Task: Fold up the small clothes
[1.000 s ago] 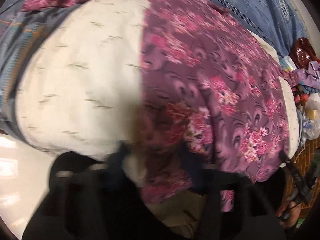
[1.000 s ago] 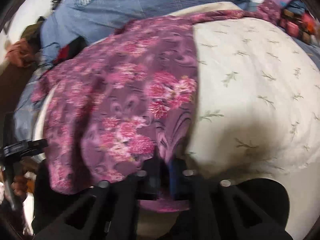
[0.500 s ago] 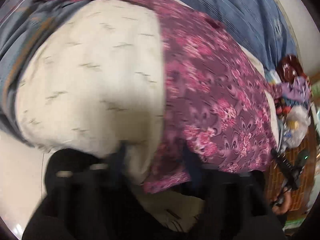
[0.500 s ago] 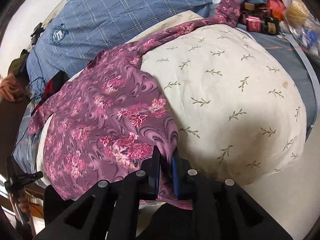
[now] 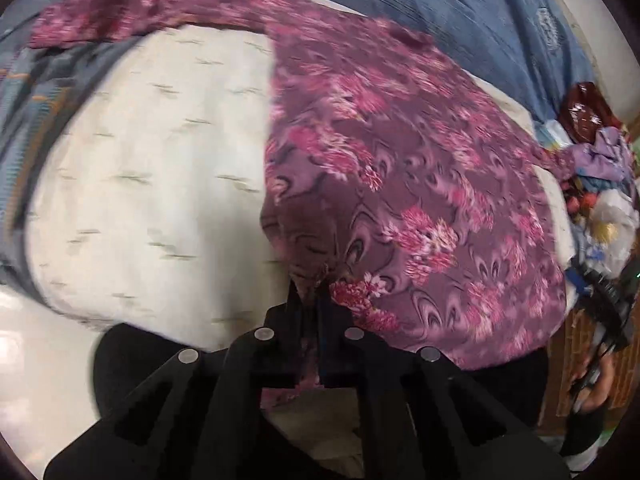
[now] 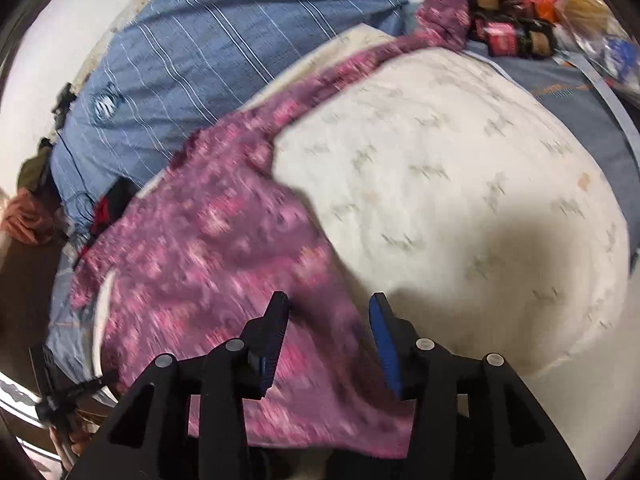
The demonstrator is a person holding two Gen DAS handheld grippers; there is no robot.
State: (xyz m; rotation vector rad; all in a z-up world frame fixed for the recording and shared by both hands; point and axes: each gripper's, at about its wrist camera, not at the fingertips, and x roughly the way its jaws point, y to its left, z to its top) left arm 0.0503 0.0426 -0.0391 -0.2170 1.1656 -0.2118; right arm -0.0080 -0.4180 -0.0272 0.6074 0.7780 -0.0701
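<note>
A purple garment with pink flowers [image 5: 420, 184] lies spread over a cream pillow with a leaf print [image 5: 152, 184]. My left gripper [image 5: 310, 296] is shut on the garment's near edge, with cloth bunched between the fingers. In the right wrist view the same garment [image 6: 208, 240] covers the left part of the pillow [image 6: 460, 184]. My right gripper [image 6: 328, 308] is open and empty just above the garment's near edge. One long sleeve [image 6: 360, 60] trails to the far right.
A blue striped sheet [image 6: 192, 40] lies behind the pillow. A pile of bags, packets and cloth [image 6: 532, 8] sits at the far right, also in the left wrist view [image 5: 600, 168]. A brown cloth [image 6: 28, 220] lies at the left edge.
My right gripper has opened and let go of the garment's edge. My left gripper has closed on the garment's near edge. The garment has shifted on the pillow.
</note>
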